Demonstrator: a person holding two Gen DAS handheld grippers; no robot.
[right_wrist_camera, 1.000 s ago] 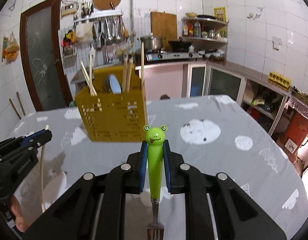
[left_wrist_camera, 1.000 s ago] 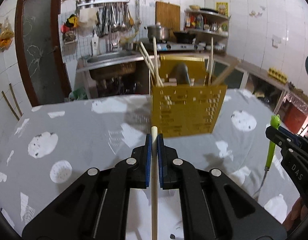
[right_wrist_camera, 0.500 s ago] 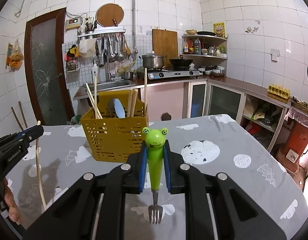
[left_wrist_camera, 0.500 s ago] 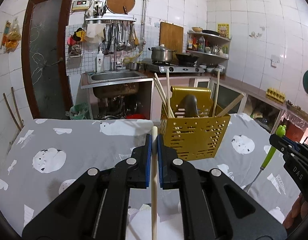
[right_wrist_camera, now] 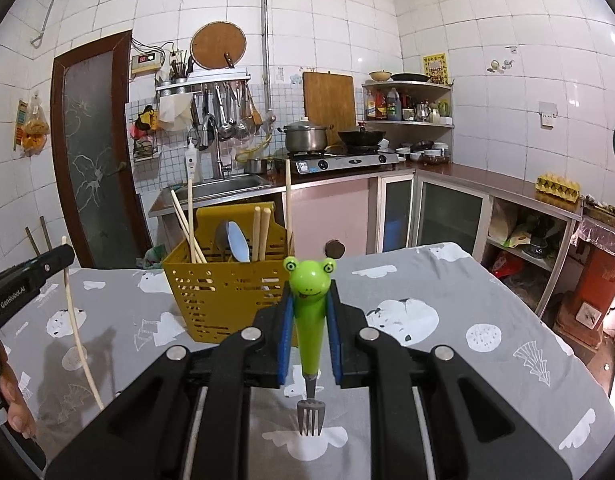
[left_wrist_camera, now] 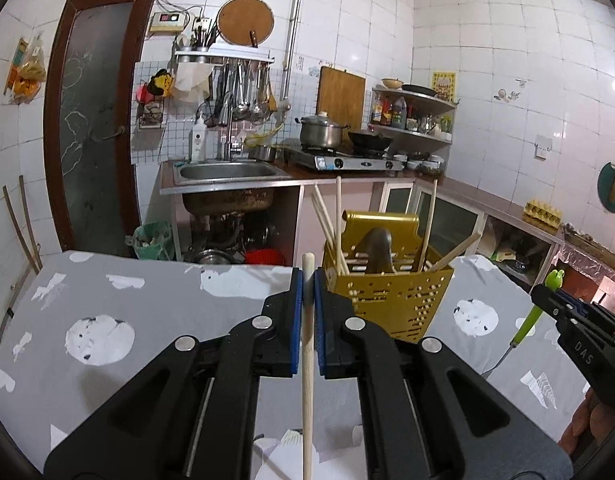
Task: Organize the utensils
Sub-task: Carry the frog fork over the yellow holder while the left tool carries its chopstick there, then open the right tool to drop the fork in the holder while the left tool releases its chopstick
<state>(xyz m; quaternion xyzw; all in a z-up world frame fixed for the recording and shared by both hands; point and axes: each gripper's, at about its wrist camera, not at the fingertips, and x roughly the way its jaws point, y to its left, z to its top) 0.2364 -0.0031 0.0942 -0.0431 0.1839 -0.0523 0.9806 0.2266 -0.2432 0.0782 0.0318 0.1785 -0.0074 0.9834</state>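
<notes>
1. Left wrist view: left gripper (left_wrist_camera: 308,280) clamped on an upright wooden chopstick (left_wrist_camera: 307,352); yellow utensil basket (left_wrist_camera: 391,300) on the table (left_wrist_camera: 147,312), toward its far edge.
2. Right wrist view: right gripper (right_wrist_camera: 310,308) clamped on a frog-handled fork (right_wrist_camera: 309,320), tines down; basket just beyond.

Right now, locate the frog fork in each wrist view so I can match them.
Left wrist view: frog fork at the right edge, tines down, in the right gripper.
Right wrist view: frog fork at centre, clamped between the blue pads.
Shared landmark: yellow basket.
</notes>
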